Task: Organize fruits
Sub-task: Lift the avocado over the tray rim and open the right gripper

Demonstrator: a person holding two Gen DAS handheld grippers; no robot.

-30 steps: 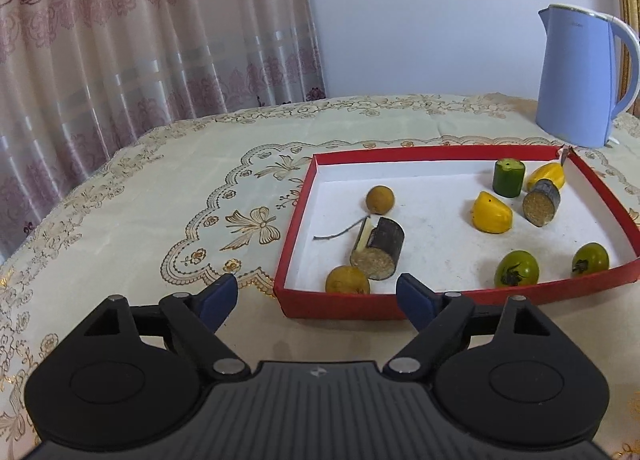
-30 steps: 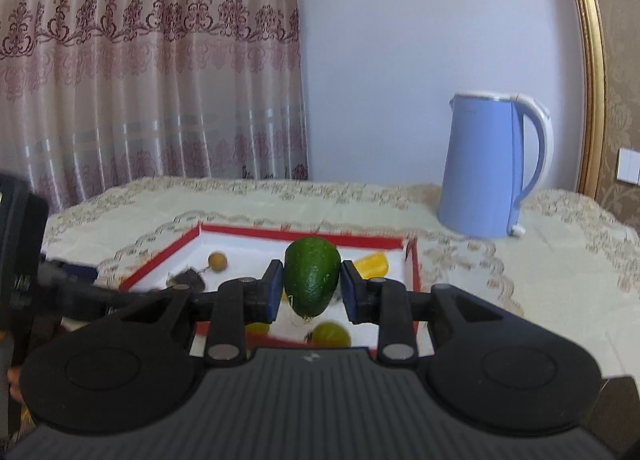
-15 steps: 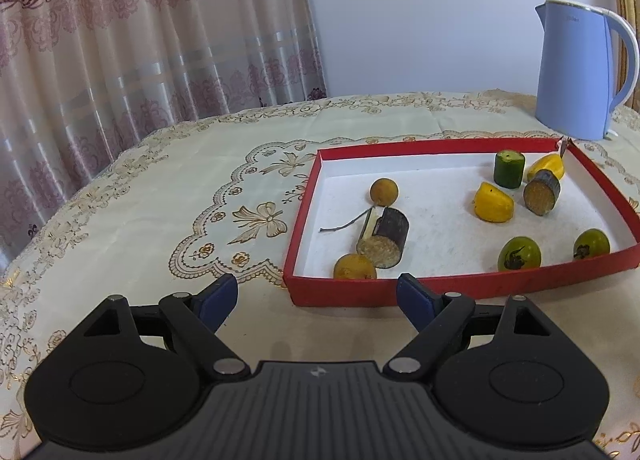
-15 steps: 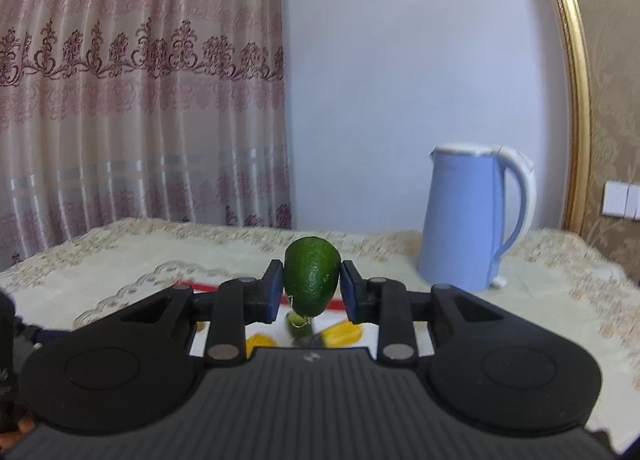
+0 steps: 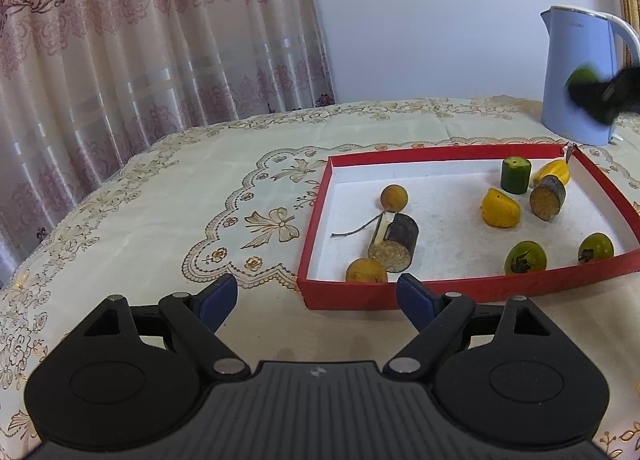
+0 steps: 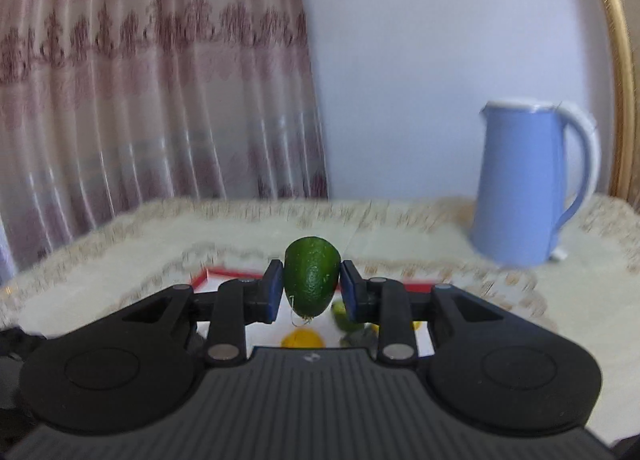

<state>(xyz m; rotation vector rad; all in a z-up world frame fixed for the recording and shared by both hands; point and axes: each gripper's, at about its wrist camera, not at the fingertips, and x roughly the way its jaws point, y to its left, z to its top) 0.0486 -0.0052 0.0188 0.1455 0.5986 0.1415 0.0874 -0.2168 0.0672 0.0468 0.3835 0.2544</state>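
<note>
My right gripper (image 6: 312,288) is shut on a green avocado (image 6: 311,279) and holds it in the air above the red-rimmed tray (image 6: 216,273). In the left wrist view that gripper and fruit show as a blur (image 5: 596,94) high at the right, in front of the kettle. The tray (image 5: 316,228) holds several fruits: two orange balls (image 5: 394,197), a dark cut piece (image 5: 394,246), a yellow piece (image 5: 500,209), a green cylinder (image 5: 515,175) and two green fruits (image 5: 525,258). My left gripper (image 5: 316,298) is open with nothing in it, low over the cloth just before the tray's near left corner.
A blue electric kettle (image 5: 580,76) (image 6: 524,184) stands behind the tray at the right. An embroidered cream cloth (image 5: 160,196) covers the table. A pink curtain (image 5: 140,40) hangs behind on the left, and a gilt frame edge (image 6: 616,60) runs up the right.
The right gripper has carried the avocado sideways over the tray and now shows in the left view near the kettle. The left gripper has stayed in place.
</note>
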